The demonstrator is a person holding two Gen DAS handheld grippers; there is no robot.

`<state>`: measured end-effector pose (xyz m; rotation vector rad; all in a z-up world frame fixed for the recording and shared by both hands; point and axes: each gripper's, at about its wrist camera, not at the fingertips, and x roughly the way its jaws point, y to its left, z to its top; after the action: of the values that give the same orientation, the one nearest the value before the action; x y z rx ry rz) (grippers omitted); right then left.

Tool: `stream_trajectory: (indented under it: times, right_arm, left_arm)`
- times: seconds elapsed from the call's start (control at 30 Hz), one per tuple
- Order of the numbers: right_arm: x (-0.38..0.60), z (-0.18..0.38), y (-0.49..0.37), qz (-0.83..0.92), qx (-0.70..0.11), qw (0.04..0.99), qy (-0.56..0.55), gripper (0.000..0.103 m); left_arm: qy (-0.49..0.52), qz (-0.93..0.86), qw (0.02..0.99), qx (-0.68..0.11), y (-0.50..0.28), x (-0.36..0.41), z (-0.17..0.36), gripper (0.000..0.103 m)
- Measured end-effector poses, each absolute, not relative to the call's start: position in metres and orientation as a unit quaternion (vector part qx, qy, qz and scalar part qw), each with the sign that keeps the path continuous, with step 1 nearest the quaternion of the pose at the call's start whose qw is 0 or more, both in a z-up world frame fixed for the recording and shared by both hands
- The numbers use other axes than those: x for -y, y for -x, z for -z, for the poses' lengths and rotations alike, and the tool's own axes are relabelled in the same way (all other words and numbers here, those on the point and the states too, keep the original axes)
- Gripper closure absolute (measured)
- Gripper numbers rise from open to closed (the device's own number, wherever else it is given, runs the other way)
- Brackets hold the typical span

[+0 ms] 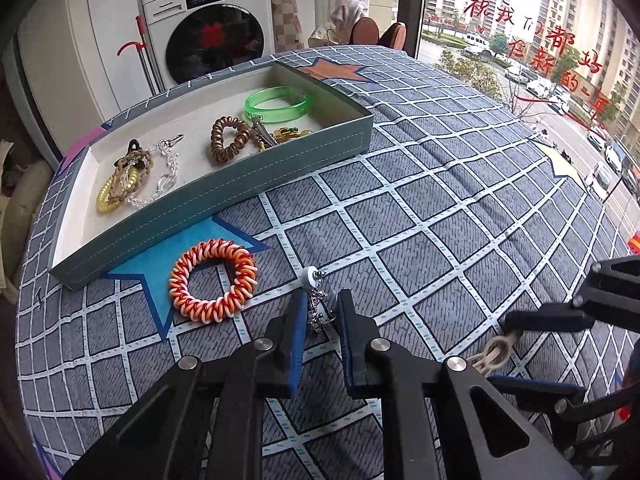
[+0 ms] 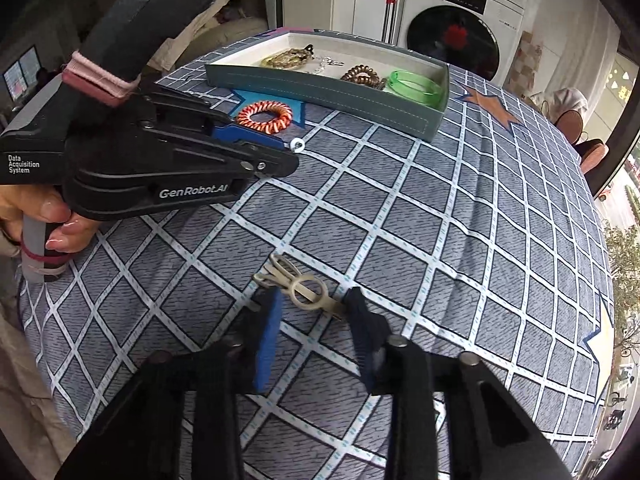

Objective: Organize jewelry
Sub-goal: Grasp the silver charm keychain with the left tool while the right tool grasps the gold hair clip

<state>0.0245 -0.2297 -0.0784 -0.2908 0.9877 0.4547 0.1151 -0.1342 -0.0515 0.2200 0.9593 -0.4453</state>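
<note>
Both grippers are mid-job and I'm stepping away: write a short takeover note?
Left gripper: jaws around the silver chain on the blanket, not clearly pinching.
Right gripper: jaws around the beige hair clip, gap still visible.
Done: green bangle, brown coil tie and several other pieces are in the tray.
Left: chain, clip, and the orange-white coil tie lying beside the tray.

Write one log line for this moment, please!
left gripper: around silver chain earring | right gripper: around beige hair clip | grey-green tray: part filled
</note>
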Motion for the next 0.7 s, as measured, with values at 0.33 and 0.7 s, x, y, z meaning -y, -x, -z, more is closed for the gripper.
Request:
stream_trajectory:
  times: [0.33,0.7]
  right_arm:
    - [0.232,0.075,-0.016,-0.184,-0.471,0.859,0.075,0.095]
    - [0.238,0.059,-0.018,-0.146,-0.464,0.874,-0.011,0.095]
  left_arm:
    - [-0.074,0.231,0.859,-0.451,-0.102,0.111,0.039,0.068]
    - [-0.056,0.226,0.870,-0.435,-0.092,0.087,0.022,0.068]
